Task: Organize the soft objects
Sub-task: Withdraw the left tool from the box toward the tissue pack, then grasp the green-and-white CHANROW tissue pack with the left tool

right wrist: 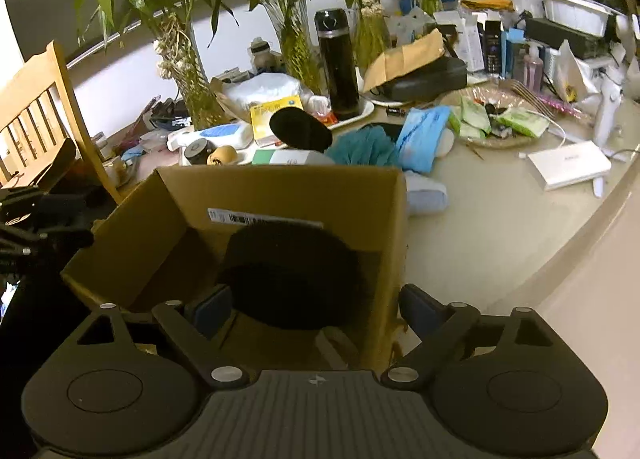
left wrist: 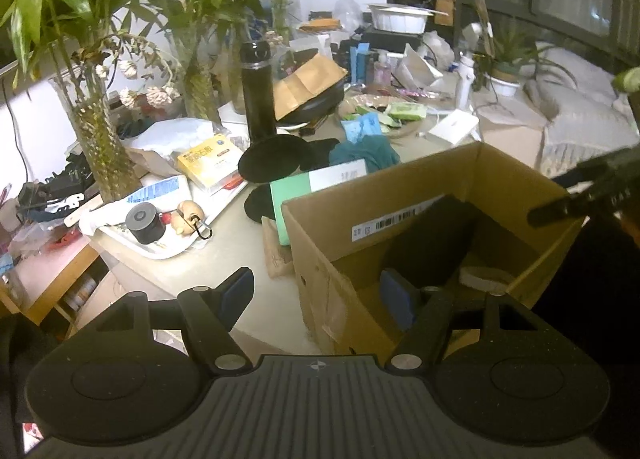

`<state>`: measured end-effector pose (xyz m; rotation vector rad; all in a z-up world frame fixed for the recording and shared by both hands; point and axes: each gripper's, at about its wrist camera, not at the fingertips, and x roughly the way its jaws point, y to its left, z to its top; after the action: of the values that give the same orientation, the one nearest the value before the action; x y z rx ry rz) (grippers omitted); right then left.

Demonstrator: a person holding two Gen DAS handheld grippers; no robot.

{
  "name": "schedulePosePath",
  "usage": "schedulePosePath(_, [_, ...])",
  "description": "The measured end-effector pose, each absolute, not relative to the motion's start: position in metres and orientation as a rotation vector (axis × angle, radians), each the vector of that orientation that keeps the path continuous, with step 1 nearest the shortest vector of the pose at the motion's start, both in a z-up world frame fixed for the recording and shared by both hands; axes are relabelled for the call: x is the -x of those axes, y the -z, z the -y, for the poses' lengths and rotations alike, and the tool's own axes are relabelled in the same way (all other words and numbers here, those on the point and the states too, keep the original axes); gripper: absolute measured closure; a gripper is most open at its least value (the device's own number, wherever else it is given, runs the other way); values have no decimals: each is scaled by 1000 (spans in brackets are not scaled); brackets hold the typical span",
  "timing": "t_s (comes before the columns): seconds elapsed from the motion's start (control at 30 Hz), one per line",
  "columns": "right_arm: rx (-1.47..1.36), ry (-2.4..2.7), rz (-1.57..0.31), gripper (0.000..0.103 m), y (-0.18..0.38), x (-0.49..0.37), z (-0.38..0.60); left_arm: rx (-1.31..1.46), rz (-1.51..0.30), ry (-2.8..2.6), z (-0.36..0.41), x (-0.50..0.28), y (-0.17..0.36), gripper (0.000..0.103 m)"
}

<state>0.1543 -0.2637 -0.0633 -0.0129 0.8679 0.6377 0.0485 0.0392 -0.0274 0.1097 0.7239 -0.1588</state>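
Jaws on my right gripper (right wrist: 316, 309) stood wide apart over the near right corner of the box (right wrist: 276, 195), one pad inside the wall and one outside it, with nothing between them. My left gripper (left wrist: 320, 291) also had its jaws apart and empty; they straddled the box's near left corner, touching nothing that I could see.

Inside the box lay a black hat (right wrist: 292, 275), slumped against the far wall under the barcode label, just ahead of and below my right jaws. So I judged that piece already stowed.

What the coming move turned on was the soft things left out on the surface. They lay beyond the box's far wall, toward the middle of the surface, so either hand had to rise and reach over the box. A second black hat (right wrist: 300, 129) sat just behind the far wall. A teal cloth (right wrist: 366, 149) lay right beside it, its long axis running roughly along that wall.

I counted one box, two black hats and one teal cloth. Neither hand looked clearly nearer; the right seemed to me squarer to the cloth.
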Motion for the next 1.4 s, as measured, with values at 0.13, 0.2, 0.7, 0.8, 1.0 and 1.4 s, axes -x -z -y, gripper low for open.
schedulePosePath(0.13, [-9, -626, -882, 11, 62, -147, 265, -96, -726, 152, -41, -49, 26, 34])
schedulePosePath(0.2, [-8, -626, -889, 11, 61, -144, 265, -95, -724, 138, -41, -50, 26, 34])
schedulePosePath(0.7, [39, -552, -836, 8, 49, -150, 265, -77, -662, 166, -37, -78, 11, 34])
schedulePosePath(0.8, [40, -536, -813, 5, 42, -158, 267, -71, -647, 183, -36, -91, 7, 34])
schedulePosePath(1.0, [57, -532, -760, 2, 22, -176, 267, -70, -634, 224, -31, -120, -2, 34])
schedulePosePath(1.4, [64, -529, -713, 0, 15, -180, 267, -166, -660, 264, -43, -150, -5, 34])
